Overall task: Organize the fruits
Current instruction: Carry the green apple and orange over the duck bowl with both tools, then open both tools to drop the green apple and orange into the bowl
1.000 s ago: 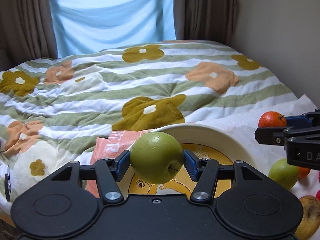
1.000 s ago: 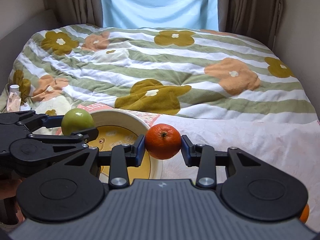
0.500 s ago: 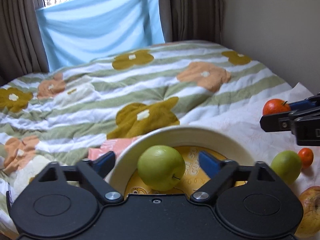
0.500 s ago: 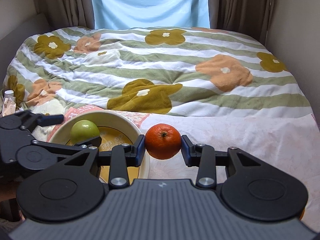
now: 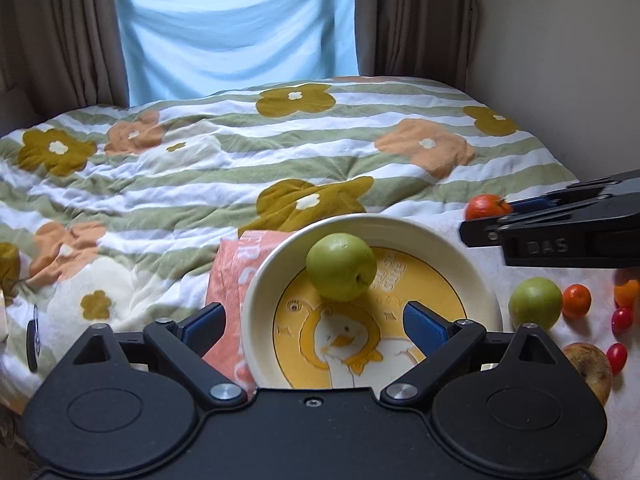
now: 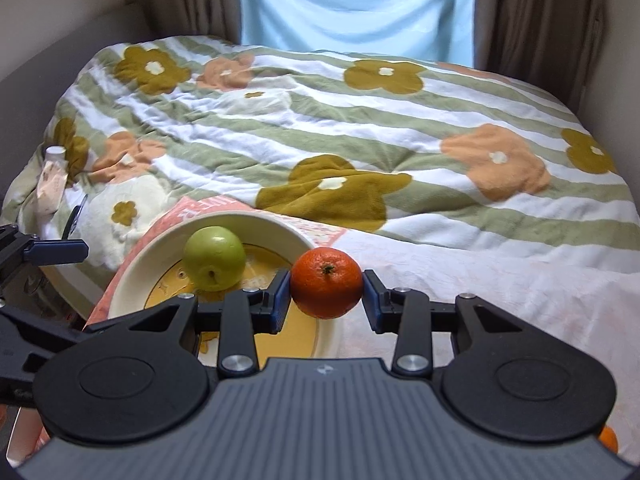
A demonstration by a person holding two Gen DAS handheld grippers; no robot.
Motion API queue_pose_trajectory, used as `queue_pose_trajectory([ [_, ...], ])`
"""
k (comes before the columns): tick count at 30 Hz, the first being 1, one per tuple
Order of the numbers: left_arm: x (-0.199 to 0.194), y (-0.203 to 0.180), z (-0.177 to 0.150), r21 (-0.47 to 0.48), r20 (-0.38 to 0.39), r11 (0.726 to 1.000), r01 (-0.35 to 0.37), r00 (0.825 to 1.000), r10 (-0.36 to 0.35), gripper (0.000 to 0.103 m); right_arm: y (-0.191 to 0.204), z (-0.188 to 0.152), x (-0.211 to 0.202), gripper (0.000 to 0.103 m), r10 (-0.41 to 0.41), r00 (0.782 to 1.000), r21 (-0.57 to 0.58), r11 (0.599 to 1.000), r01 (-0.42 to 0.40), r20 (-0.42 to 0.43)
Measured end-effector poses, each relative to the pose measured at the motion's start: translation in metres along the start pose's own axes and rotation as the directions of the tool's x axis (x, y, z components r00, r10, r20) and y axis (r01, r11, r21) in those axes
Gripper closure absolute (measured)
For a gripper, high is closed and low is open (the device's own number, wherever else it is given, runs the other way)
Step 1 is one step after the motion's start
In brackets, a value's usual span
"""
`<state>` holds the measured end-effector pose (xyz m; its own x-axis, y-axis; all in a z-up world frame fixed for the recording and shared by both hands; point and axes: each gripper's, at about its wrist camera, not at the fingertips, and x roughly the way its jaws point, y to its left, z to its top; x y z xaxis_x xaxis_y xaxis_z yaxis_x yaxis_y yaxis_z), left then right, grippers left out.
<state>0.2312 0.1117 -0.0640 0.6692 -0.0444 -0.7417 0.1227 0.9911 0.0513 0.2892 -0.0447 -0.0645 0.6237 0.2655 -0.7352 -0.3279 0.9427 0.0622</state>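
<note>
Cream-rimmed bowl (image 5: 476, 276) with a yellow duck print sits on the bed at the near edge of the quilt (image 5: 240, 168), partly on a pink printed cloth (image 5: 226, 272). One green apple (image 5: 341, 267) lies inside it, toward 12 o'clock of the bowl floor, stem dimple turned to 4 o'clock.

Left tongs (image 5: 316, 322): released, jaws spread wide, nothing between the blue pads; the apple rests clear of both, just beyond them.

Right tongs (image 6: 326, 294): clenched on a mandarin (image 6: 327, 283), pads pressing its two sides at 3 and 9 o'clock, stem end facing the camera. The fruit hangs over the bowl's rim at about 4 o'clock of the bowl in the right wrist view.

Loose fruit at 3 o'clock of the bowl, on a white cloth (image 5: 452, 224): a second green apple (image 5: 535, 303), a small mandarin (image 5: 576, 300) touching it, two cherry tomatoes (image 5: 621, 319), a browned apple (image 5: 591, 368) at the frame edge.

Handling, as judgement:
- Mandarin is light, its skin soft and a little loose; a firm squeeze could bruise it. The present across-the-middle hold looks right.
- Apples are heavier, hard and waxy-smooth; take at the widest girth.
- Tomatoes are small, slick and thin-skinned; they need the lightest pinch.
- Soft bedding under the bowl may let it tip.
</note>
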Motion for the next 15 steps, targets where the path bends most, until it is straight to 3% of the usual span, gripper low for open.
queue_pose_trajectory([
  [10, -0.015, 0.009, -0.022, -0.043, -0.014, 0.998, -0.036, 0.999, 0.035, 0.005, 0.029, -0.008, 0.042, 0.05, 0.068, 0.997, -0.094, 0.993, -0.073, -0.047],
  [15, -0.018, 0.015, -0.03, -0.068, -0.012, 0.997, -0.036, 0.999, 0.036, 0.005, 0.035, -0.011, 0.052, 0.046, 0.057, 0.997, -0.119, 0.991, -0.062, -0.045],
])
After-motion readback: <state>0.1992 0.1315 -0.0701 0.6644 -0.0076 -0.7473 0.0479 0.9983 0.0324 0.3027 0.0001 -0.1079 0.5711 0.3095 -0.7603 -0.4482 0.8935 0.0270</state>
